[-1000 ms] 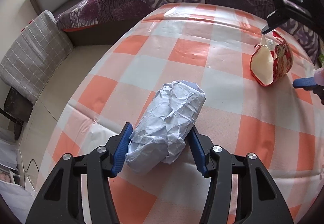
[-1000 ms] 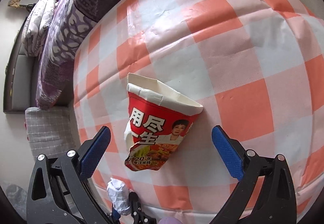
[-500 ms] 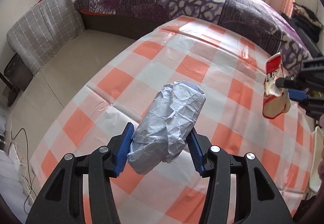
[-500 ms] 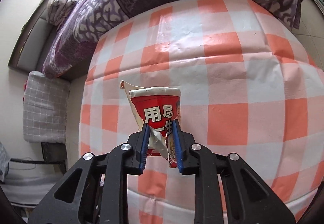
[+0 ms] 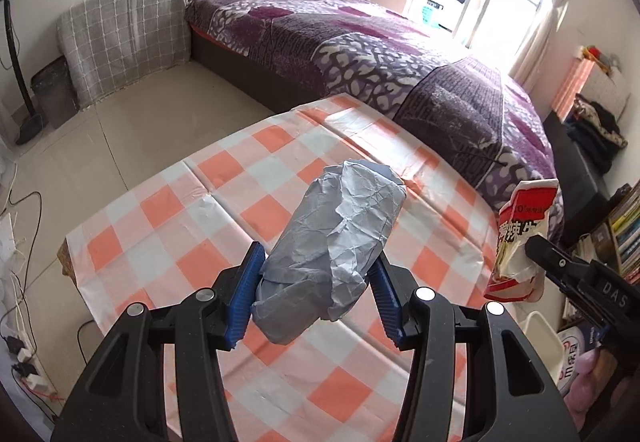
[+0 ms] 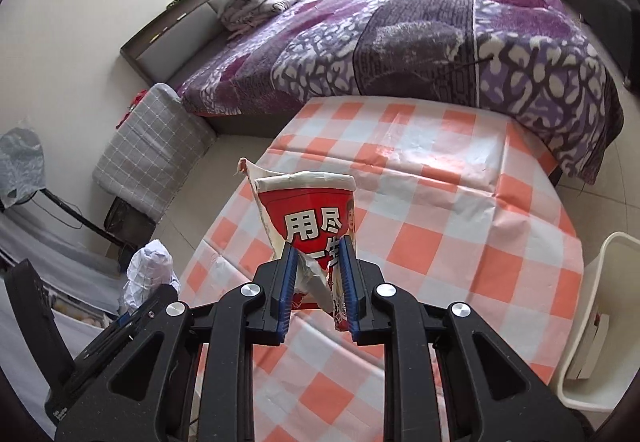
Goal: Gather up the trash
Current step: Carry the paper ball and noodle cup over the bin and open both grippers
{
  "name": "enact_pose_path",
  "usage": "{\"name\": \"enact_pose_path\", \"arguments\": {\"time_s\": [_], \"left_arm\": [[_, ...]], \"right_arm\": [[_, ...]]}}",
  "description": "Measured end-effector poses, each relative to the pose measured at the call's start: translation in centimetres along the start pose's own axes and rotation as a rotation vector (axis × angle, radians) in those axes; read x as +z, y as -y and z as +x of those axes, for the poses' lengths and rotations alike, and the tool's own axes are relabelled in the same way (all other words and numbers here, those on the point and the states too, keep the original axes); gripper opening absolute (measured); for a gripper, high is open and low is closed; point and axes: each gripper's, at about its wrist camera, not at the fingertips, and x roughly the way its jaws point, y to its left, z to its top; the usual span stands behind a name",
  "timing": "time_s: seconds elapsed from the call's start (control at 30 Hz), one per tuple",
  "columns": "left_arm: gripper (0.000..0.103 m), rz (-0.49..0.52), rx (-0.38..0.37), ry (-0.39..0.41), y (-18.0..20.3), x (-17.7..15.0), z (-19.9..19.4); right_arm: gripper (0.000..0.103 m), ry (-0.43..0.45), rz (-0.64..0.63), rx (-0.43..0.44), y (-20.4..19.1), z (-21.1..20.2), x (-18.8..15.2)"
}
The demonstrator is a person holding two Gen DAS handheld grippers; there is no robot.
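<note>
My left gripper (image 5: 314, 298) is shut on a crumpled pale blue-grey paper wad (image 5: 340, 238) and holds it well above the orange-and-white checked table (image 5: 192, 226). My right gripper (image 6: 318, 282) is shut on a crushed red noodle cup (image 6: 312, 214) with white rim and Chinese lettering, also held above the table (image 6: 460, 234). The cup (image 5: 520, 238) and right gripper show at the right edge of the left wrist view. The paper wad (image 6: 150, 274) shows at the lower left of the right wrist view.
A white plastic bin (image 6: 592, 322) stands on the floor by the table's right side; its rim (image 5: 542, 342) shows in the left wrist view. A purple bed (image 5: 380, 54) lies beyond the table. A grey checked cushion (image 5: 124, 38) and cables (image 5: 20, 322) are at left.
Both grippers have risen and pulled back from the table with their loads. A second ago the right gripper was open around the cup on the table; it then shut on it.
</note>
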Motion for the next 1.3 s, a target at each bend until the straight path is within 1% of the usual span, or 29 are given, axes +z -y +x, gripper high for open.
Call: {"name": "enact_pose_path", "arguments": {"time_s": [0.13, 0.23, 0.37, 0.53, 0.63, 0.67, 0.73, 0.8, 0.9, 1.17, 1.27, 1.3], "left_arm": [[0.052, -0.055, -0.016, 0.016, 1.4, -1.5, -1.5], [0.052, -0.08, -0.04, 0.013, 2.5, -2.8, -1.9], [0.052, -0.059, -0.044, 0.004, 4.5, -4.6, -1.3], [0.052, -0.017, -0.077, -0.032, 6.4, -7.1, 0.9], [0.052, 0.008, -0.092, -0.072, 7.5, -7.9, 2.1], [0.052, 0.015, -0.107, -0.075, 8.0, -8.0, 2.2], [0.052, 0.042, -0.114, -0.058, 9.1, -8.2, 2.0], [0.052, 0.059, -0.131, -0.046, 10.2, -8.4, 1.7], [0.052, 0.08, -0.17, -0.049, 11.8, -8.7, 1.8], [0.052, 0.167, -0.241, -0.08, 16.6, -10.6, 2.4], [0.052, 0.198, -0.269, -0.093, 18.2, -11.4, 2.5], [0.052, 0.208, -0.281, -0.1, 18.8, -11.7, 2.6]], "right_arm": [[0.02, 0.041, -0.055, -0.026, 0.9, -2.9, -1.4], [0.02, 0.047, -0.072, -0.046, 2.5, -4.3, -2.6], [0.02, 0.054, -0.078, -0.083, 4.8, -5.7, -4.0], [0.021, 0.056, -0.025, -0.109, 8.9, -6.8, -5.2], [0.021, 0.042, 0.032, -0.152, 12.1, -7.2, -5.9], [0.021, 0.031, 0.057, -0.161, 12.8, -7.4, -6.0], [0.021, 0.02, 0.127, -0.172, 14.8, -8.0, -5.8], [0.021, 0.046, 0.175, -0.193, 16.7, -9.1, -5.6], [0.021, 0.074, 0.235, -0.217, 19.1, -10.6, -5.5], [0.022, 0.103, 0.39, -0.283, 24.8, -13.7, -5.7], [0.024, 0.086, 0.444, -0.31, 26.8, -14.3, -6.0], [0.029, 0.078, 0.469, -0.318, 27.5, -14.6, -6.2]]}}
